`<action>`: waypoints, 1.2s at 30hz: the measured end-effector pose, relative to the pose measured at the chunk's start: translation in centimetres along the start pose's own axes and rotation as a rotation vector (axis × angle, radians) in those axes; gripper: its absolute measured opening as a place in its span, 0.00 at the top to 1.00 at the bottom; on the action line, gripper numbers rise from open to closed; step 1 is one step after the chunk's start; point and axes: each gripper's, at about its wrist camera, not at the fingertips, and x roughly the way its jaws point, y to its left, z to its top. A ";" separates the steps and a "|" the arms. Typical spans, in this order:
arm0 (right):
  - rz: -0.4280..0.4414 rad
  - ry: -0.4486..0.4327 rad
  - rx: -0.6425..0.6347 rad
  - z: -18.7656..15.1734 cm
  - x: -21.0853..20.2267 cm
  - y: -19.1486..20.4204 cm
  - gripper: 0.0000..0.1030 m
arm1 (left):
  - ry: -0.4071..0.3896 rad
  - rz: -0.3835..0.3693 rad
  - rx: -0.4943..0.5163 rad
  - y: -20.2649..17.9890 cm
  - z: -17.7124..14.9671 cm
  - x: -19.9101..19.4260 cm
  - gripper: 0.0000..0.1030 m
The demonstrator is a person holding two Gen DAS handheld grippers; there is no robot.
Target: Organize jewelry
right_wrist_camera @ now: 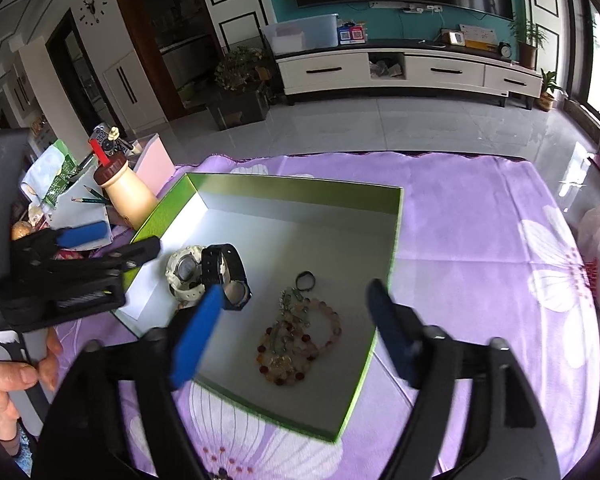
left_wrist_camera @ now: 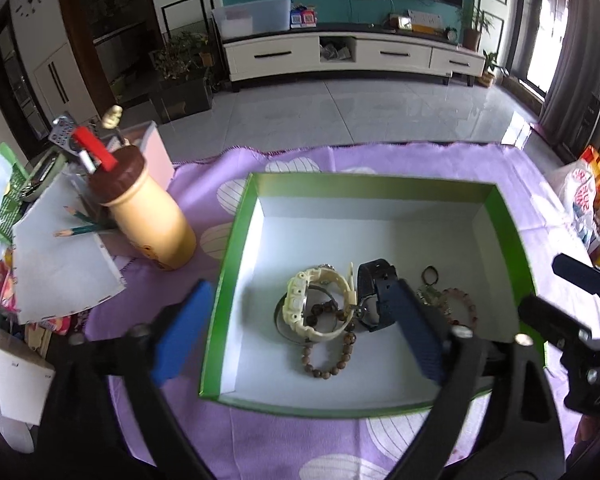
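Observation:
A green box (left_wrist_camera: 236,216) with a white inside sits on the purple cloth and holds the jewelry: a cream watch (left_wrist_camera: 320,304), a black watch (left_wrist_camera: 374,292), a brown bead bracelet (left_wrist_camera: 332,364), a pink bead bracelet (left_wrist_camera: 462,306) and a small black ring (left_wrist_camera: 430,275). In the right wrist view the box (right_wrist_camera: 396,232) shows the cream watch (right_wrist_camera: 184,268), the black watch (right_wrist_camera: 226,270), the pink and amber bead bracelets (right_wrist_camera: 300,340) and the ring (right_wrist_camera: 305,281). My left gripper (left_wrist_camera: 300,332) is open and empty above the box's near left. My right gripper (right_wrist_camera: 296,328) is open and empty over the bracelets.
A cream bottle with a brown cap (left_wrist_camera: 148,216) stands left of the box beside papers, pencils (left_wrist_camera: 80,228) and a pink box (left_wrist_camera: 160,152). A plastic bag (left_wrist_camera: 580,200) lies at the right edge. The left gripper shows in the right wrist view (right_wrist_camera: 80,260).

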 end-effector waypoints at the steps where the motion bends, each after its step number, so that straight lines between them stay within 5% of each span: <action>1: -0.012 0.005 0.001 0.0 -0.3 0.0 0.02 | 0.003 -0.006 -0.003 0.1 0.0 -0.4 0.02; 8: -0.095 0.043 -0.011 0.0 -2.8 0.3 0.01 | 0.009 -0.086 -0.055 0.8 0.0 -4.7 0.02; 19: -0.111 0.009 -0.017 1.2 -6.9 1.8 0.01 | -0.015 -0.006 -0.049 0.3 1.4 -10.6 0.02; 36: -0.138 0.018 -0.021 1.4 -6.5 2.4 0.01 | 0.036 0.035 -0.076 1.2 1.3 -8.9 0.02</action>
